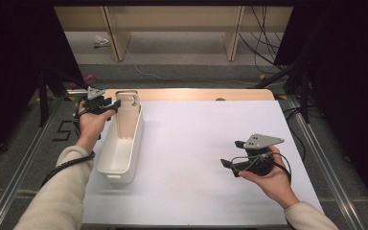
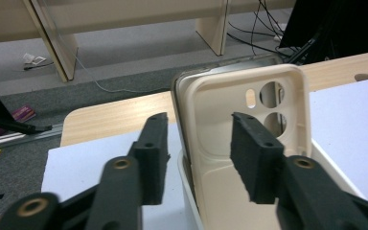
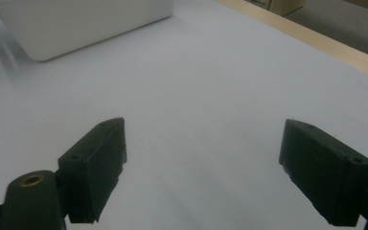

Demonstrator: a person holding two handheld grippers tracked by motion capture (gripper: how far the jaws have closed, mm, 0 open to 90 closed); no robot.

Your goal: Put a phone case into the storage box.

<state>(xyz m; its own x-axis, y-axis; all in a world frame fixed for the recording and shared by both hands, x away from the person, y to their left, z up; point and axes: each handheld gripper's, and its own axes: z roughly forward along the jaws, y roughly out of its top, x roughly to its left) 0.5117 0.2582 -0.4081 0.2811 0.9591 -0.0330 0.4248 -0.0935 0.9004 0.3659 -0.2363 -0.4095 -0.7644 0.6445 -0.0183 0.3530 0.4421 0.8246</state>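
Left gripper (image 1: 109, 106) at the far left of the surface (image 1: 196, 143), jaws parted astride a cream phone case (image 2: 249, 120) standing upright in a white bin (image 1: 122, 148), pads clear of it, right gripper (image 1: 231, 166) well apart, jaws wide open, holding nothing.

A phone case (image 1: 129, 112) stands in the bin's (image 1: 124, 165) far end.
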